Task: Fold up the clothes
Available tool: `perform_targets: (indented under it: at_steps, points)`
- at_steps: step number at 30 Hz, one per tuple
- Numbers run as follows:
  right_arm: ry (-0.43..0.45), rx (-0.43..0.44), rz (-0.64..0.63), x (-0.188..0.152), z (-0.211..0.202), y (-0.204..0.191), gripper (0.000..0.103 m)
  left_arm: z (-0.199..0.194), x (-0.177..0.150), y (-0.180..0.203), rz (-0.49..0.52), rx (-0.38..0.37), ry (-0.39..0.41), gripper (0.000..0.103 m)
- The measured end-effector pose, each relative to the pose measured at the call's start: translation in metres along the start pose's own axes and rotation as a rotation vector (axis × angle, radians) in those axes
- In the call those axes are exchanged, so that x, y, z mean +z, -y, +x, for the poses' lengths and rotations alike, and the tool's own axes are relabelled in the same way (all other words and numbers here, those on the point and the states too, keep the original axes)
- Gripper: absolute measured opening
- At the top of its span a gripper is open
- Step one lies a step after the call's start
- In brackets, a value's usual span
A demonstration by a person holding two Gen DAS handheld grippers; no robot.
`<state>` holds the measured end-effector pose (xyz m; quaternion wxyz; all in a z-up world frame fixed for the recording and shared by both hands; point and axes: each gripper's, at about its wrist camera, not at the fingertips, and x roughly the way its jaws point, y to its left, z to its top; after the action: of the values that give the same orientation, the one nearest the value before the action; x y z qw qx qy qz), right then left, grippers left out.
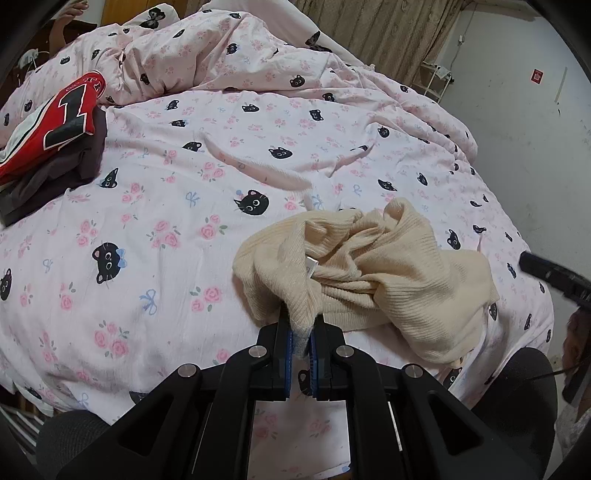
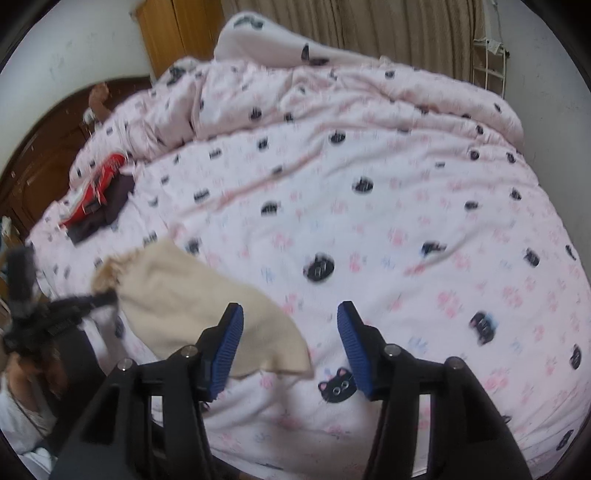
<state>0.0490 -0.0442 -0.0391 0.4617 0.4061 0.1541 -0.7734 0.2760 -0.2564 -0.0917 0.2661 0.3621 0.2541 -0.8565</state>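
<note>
We are working over a bed (image 1: 258, 147) covered by a pink quilt printed with black cat faces and roses. The cream ribbed sweater (image 1: 369, 266) is lying crumpled near the bed's near edge, toward its right side as the left wrist view shows it. We are holding the left gripper (image 1: 302, 325) clamped on a fold of the sweater's hem: the blue pads (image 1: 290, 354) are pressing the knit between them, and the pinched edge is rising from the gripper while the rest of the sweater is resting on the quilt. A small white label is showing at the inner side of the sweater, just above the grip. We are holding the right gripper (image 2: 290, 325) with its jaws standing apart and nothing between them; its fingertips are hovering over bare quilt just beside the sweater's loose end (image 2: 207, 306), and the left blue pad is overlapping that cloth in the right wrist view, though we cannot tell whether it is touching. That view is blurred. Near the far left corner of the bed a red jersey (image 1: 51, 125) with a large numeral 1 is lying folded on top of a dark folded garment (image 1: 62, 173), well apart from the sweater. A beige curtain (image 1: 388, 29) is hanging behind the bed.
</note>
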Motion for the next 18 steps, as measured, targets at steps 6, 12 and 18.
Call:
perform_targets:
  at_steps: [6,12,18]
  points:
    - [-0.068,0.017,0.029,-0.014,0.033,0.006,0.055,0.001,-0.001,0.0,-0.002,0.002,-0.005,0.006]
    - [-0.106,0.1,0.056,-0.015,0.047,0.005,0.012,0.001,-0.002,0.0,-0.001,0.004,-0.007,0.006]
    - [0.006,0.141,0.075,0.004,0.008,0.004,0.005,-0.003,0.001,-0.003,-0.007,0.007,0.006,0.006]
